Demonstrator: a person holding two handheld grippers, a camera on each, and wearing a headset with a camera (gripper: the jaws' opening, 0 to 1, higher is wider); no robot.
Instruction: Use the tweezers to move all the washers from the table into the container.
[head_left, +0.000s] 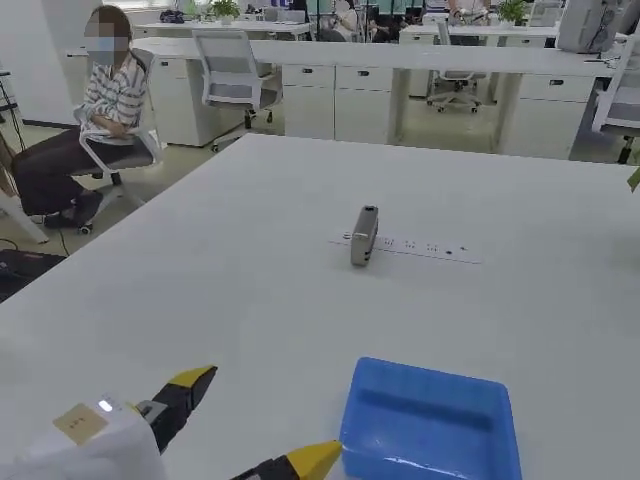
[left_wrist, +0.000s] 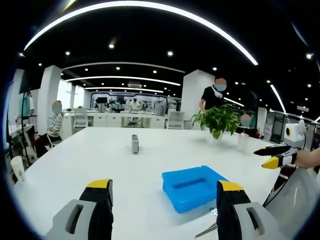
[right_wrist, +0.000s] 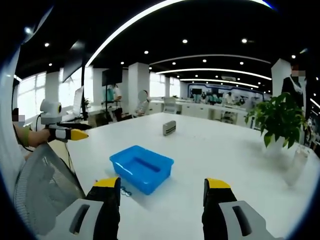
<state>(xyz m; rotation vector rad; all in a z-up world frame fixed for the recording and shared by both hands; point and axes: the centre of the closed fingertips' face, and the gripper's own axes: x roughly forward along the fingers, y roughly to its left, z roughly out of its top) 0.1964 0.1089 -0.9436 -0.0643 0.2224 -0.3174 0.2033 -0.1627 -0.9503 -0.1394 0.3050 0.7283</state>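
My left gripper (left_wrist: 165, 184) and my right gripper (right_wrist: 161, 182) are both wide open and empty above the white table (left_wrist: 100, 155), near the blue container (left_wrist: 192, 187).

Open-plan office. Long white table (head_left: 250, 290) with power strip (head_left: 420, 246) and potted plant (left_wrist: 218, 120). Behind it, rows of white desks (head_left: 400, 52), drawer cabinets (head_left: 310, 100), swivel chairs (head_left: 230, 70). Person (head_left: 105, 105) seated at left. Black ceiling with spotlights (left_wrist: 170, 53) and curved light strips (left_wrist: 150, 6); white columns (left_wrist: 196, 97); big windows (right_wrist: 30, 95).

Blue container (head_left: 430, 425), white table (head_left: 250, 300); yellow-tipped black left tongs (head_left: 255, 418)
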